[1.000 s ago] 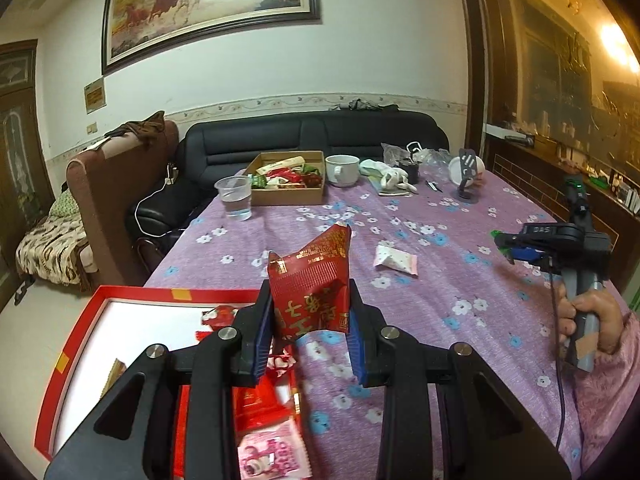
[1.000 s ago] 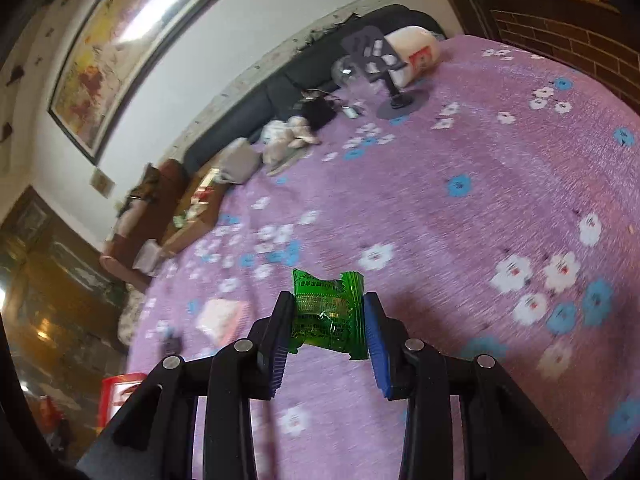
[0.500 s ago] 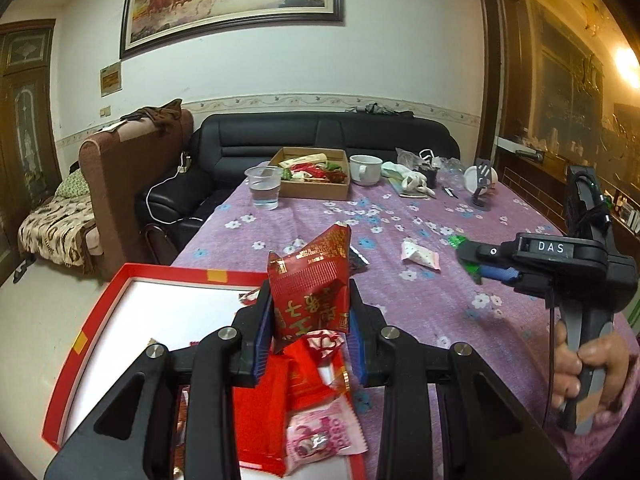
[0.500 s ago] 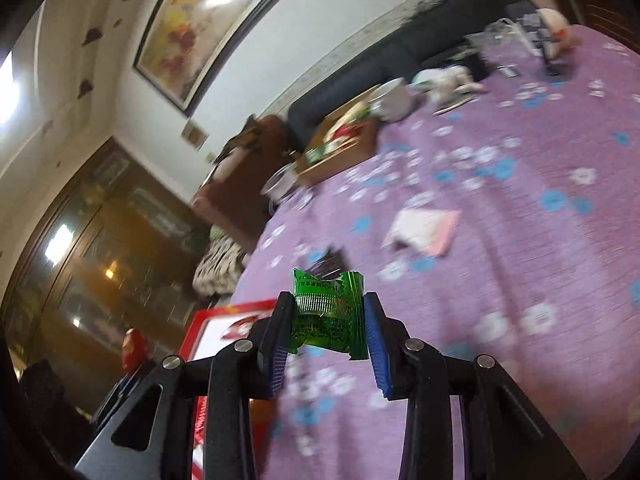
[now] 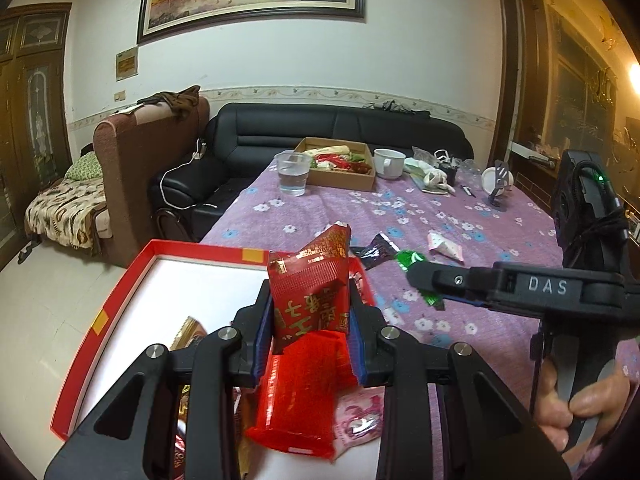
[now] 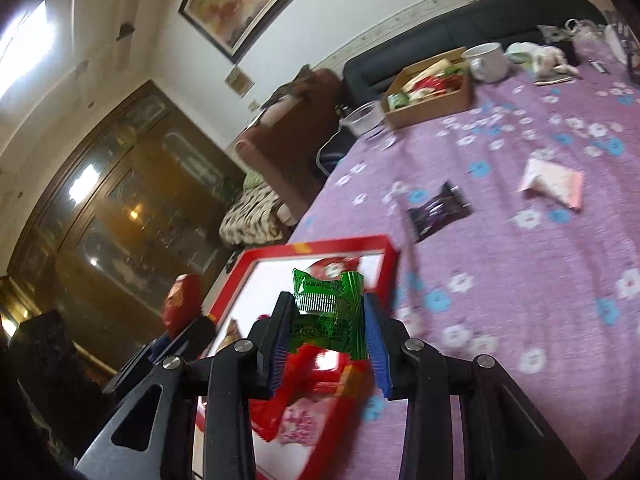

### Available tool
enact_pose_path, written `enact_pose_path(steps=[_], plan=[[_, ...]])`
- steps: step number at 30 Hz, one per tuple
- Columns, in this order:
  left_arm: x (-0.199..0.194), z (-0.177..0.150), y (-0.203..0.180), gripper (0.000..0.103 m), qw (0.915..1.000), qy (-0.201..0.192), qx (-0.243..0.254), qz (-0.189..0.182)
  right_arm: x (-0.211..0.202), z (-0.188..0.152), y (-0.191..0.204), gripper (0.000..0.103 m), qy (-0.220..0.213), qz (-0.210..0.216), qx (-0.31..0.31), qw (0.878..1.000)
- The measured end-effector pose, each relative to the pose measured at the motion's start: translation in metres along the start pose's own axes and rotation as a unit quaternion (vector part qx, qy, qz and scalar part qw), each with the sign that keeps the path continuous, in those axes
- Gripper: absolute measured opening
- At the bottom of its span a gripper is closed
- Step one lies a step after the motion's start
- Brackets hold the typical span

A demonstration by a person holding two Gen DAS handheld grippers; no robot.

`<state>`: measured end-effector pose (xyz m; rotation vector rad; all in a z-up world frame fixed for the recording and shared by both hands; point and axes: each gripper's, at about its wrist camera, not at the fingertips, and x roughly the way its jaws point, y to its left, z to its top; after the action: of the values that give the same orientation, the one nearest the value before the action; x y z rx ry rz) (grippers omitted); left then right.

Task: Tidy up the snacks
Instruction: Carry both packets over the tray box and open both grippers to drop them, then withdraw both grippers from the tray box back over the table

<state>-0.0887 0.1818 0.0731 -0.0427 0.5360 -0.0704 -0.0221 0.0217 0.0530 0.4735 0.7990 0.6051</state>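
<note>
My left gripper (image 5: 310, 320) is shut on a red snack packet (image 5: 310, 292) and holds it above the red-rimmed white tray (image 5: 120, 300). Several snacks lie in the tray's near end, among them a red bag (image 5: 304, 392) and a pink packet (image 5: 358, 426). My right gripper (image 6: 326, 328) is shut on a green snack packet (image 6: 330, 312) above the tray's right rim (image 6: 386, 272). It also shows in the left wrist view (image 5: 424, 280), right of the tray. A dark packet (image 6: 438, 210) and a pink-white packet (image 6: 554, 182) lie on the purple tablecloth.
At the table's far end stand a cardboard box of snacks (image 5: 340, 164), a plastic cup of water (image 5: 294, 178), a white mug (image 5: 388, 162) and small clutter (image 5: 436, 174). A black sofa (image 5: 320, 128) and brown armchair (image 5: 148, 160) stand beyond. The tray overhangs the table's left edge.
Both grippers have moved left toward the tray with their packets held. The right gripper swung from the open tablecloth to the tray's right rim.
</note>
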Motion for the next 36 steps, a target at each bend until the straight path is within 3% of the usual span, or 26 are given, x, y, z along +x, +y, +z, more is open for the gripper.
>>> enact_pose_path(steps=[12, 17, 20, 23, 28, 33, 36], plan=[[0.014, -0.017, 0.039, 0.035, 0.9972, 0.029, -0.042, 0.055, 0.036, -0.03, 0.032, 0.04, 0.031, 0.08, -0.047, 0.995], [0.019, -0.02, 0.05, 0.056, 0.9942, 0.037, -0.067, 0.075, 0.027, -0.025, 0.026, 0.048, 0.015, 0.098, -0.038, 0.994], [0.019, -0.019, 0.048, 0.063, 0.9943, 0.034, -0.065, 0.078, 0.018, -0.02, 0.018, 0.053, 0.006, 0.097, -0.028, 0.995], [0.019, -0.017, 0.045, 0.064, 0.995, 0.033, -0.06, 0.073, 0.005, -0.009, 0.009, 0.053, -0.009, 0.073, -0.025, 0.997], [0.024, -0.012, 0.035, 0.071, 0.9959, 0.037, -0.051, 0.065, -0.029, 0.026, -0.037, 0.061, -0.044, -0.032, -0.002, 0.999], [0.035, -0.004, 0.014, 0.071, 0.9974, 0.049, -0.018, 0.049, -0.048, 0.065, -0.099, 0.062, -0.055, -0.182, 0.015, 0.982], [0.041, 0.007, 0.003, 0.071, 0.9974, 0.061, 0.012, 0.036, -0.041, 0.082, -0.123, 0.062, -0.033, -0.213, -0.009, 0.976]])
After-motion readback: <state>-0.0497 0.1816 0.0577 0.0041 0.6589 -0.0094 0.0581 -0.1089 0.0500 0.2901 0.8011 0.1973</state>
